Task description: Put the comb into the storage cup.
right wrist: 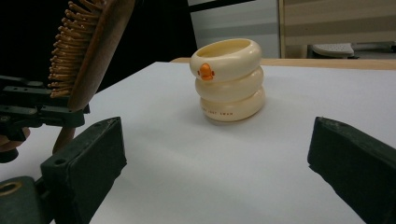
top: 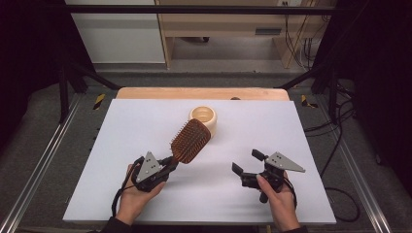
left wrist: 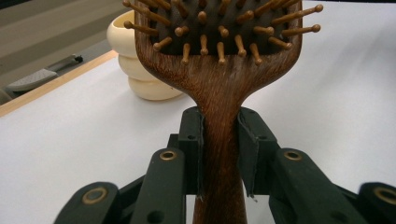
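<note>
A brown wooden paddle hairbrush with pin bristles is held by its handle in my left gripper, lifted off the table and slanting up toward the cup. Both pads clamp the handle in the left gripper view. A cream ribbed cup with an orange duck mark stands upright past the brush head. My right gripper hovers at the front right, jaws wide apart and empty, and it faces the cup. The brush and the left gripper show at the left of the right gripper view.
A white board covers the wooden table. Metal rails run along both sides, and cables lie on the floor at the right. Shelving stands beyond the far edge.
</note>
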`<action>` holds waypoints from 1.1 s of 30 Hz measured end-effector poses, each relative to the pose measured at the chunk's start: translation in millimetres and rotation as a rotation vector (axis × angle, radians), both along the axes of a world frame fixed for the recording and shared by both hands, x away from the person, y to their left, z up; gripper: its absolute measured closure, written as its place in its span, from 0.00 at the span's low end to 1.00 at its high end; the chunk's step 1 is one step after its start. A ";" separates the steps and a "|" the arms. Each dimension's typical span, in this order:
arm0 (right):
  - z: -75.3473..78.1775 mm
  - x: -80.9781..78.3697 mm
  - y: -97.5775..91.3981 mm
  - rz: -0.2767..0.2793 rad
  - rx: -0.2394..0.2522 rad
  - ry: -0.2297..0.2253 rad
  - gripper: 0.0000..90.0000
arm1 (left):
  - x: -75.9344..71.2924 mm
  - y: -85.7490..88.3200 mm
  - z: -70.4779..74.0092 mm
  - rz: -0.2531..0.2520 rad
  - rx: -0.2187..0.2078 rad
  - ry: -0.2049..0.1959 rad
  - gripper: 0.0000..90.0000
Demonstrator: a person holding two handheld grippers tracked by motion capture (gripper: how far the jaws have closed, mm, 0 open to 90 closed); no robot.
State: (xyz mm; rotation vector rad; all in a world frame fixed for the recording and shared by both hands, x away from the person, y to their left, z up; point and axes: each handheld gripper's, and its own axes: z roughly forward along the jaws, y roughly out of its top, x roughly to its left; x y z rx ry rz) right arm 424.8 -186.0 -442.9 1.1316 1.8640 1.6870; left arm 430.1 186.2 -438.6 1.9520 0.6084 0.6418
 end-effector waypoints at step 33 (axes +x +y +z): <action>36.1 11.3 62.3 0.108 0.033 0.035 0.05 | -7.2 9.1 4.1 0.034 -0.054 -0.048 0.81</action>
